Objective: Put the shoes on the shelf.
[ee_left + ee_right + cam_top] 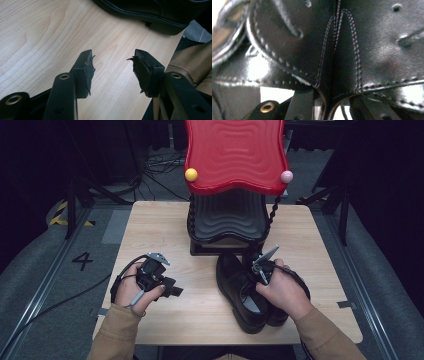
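Two black leather shoes (235, 285) stand side by side on the wooden table (165, 230), just in front of a small rack. My right gripper (254, 281) reaches down between them. In the right gripper view its jaws pinch the two inner walls together, left shoe (287, 37) against right shoe (382, 45), and the leather hides the pads of my right gripper (329, 107). My left gripper (175, 291) hovers over bare table to the left of the shoes. Its jaws stand open with nothing in my left gripper (113, 65). One shoe's sole (155, 12) lies beyond it.
The rack has a red wavy top shelf (234, 152) with a yellow ball (191, 174) and a pink ball (286, 176) at its front corners, and a black lower shelf (227, 217). It stands at the table's far middle. A tan sleeve (192, 65) shows past the near edge.
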A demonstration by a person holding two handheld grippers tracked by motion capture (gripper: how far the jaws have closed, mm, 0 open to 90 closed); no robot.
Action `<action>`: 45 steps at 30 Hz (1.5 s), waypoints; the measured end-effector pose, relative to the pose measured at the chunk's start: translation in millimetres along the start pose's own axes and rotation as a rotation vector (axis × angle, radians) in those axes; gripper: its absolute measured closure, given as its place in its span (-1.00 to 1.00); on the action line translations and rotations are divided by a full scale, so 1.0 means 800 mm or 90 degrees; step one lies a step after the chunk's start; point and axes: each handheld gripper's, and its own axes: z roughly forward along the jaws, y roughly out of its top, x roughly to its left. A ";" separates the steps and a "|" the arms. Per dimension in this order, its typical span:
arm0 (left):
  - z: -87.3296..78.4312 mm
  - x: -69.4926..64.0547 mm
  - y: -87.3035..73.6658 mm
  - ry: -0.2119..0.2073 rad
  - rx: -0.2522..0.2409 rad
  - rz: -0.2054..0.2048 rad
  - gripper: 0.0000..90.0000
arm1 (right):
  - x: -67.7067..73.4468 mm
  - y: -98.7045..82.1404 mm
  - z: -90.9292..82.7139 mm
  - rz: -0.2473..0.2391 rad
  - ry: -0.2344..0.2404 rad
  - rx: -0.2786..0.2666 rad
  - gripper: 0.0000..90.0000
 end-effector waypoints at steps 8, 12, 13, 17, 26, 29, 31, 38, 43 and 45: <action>-0.006 0.001 -0.003 0.004 -0.011 -0.003 0.13 | -0.007 -0.001 -0.005 -0.007 0.000 -0.009 0.82; -0.008 0.002 -0.006 0.004 -0.013 -0.008 0.13 | -0.007 -0.007 -0.013 -0.014 0.015 -0.018 0.82; -0.009 0.002 -0.007 0.007 -0.014 -0.010 0.13 | -0.006 -0.008 -0.016 -0.016 0.020 -0.021 0.82; -0.012 0.002 -0.009 0.008 -0.016 -0.015 0.13 | -0.001 -0.013 -0.028 -0.025 0.029 -0.021 0.82; -0.020 0.004 -0.013 0.015 -0.029 -0.021 0.13 | 0.011 -0.023 -0.069 -0.060 0.047 -0.007 0.81; -0.020 0.004 -0.013 0.014 -0.030 -0.022 0.13 | 0.013 -0.025 -0.083 -0.058 0.054 -0.008 0.81; -0.020 0.004 -0.013 0.015 -0.030 -0.022 0.13 | 0.013 -0.026 -0.090 -0.063 0.052 -0.012 0.81; -0.020 0.004 -0.010 0.014 -0.029 -0.020 0.13 | 0.015 -0.035 -0.137 -0.072 0.044 -0.028 0.81; -0.020 0.004 -0.009 0.014 -0.031 -0.021 0.13 | 0.013 -0.038 -0.162 -0.074 0.041 -0.036 0.81; -0.021 0.004 -0.009 0.012 -0.032 -0.017 0.13 | 0.012 -0.038 -0.169 -0.072 0.042 -0.042 0.81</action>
